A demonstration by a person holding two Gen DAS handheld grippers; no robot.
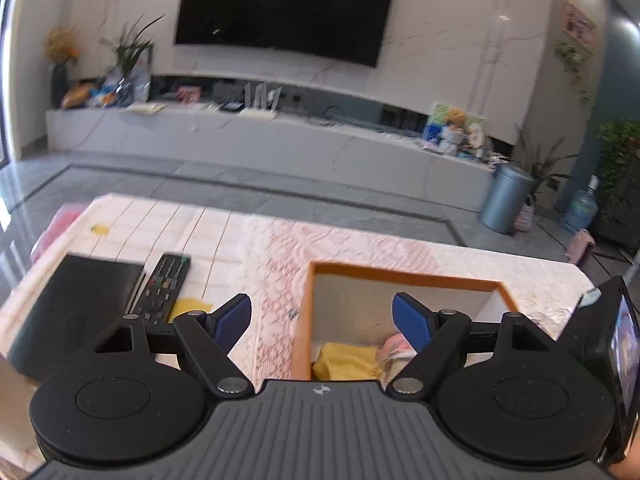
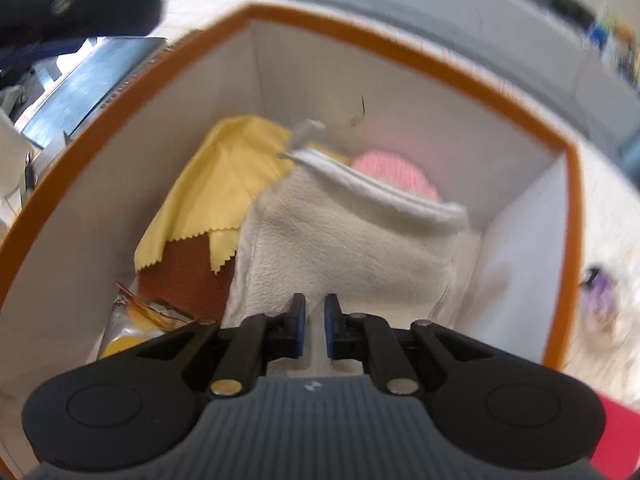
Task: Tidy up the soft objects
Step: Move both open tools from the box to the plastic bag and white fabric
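An orange-rimmed white box [image 1: 404, 275] stands on the table; its rim also shows in the right wrist view [image 2: 400, 50]. Inside lie a yellow cloth [image 2: 224, 176], a pink knitted item [image 2: 396, 172] and a cream fleece cloth [image 2: 348, 248]. My right gripper [image 2: 314, 330] hangs over the box, jaws nearly closed on the near edge of the cream cloth. My left gripper [image 1: 322, 320] is open and empty, above the box's near left edge. The yellow cloth [image 1: 348, 362] and pink item [image 1: 394, 346] show between its fingers.
A remote control [image 1: 164, 286] and a black flat pad [image 1: 76, 300] lie left of the box on the patterned tablecloth [image 1: 248, 240]. A crinkled wrapper [image 2: 144, 316] lies in the box's near left corner. A TV wall and grey bin [image 1: 506, 200] stand beyond.
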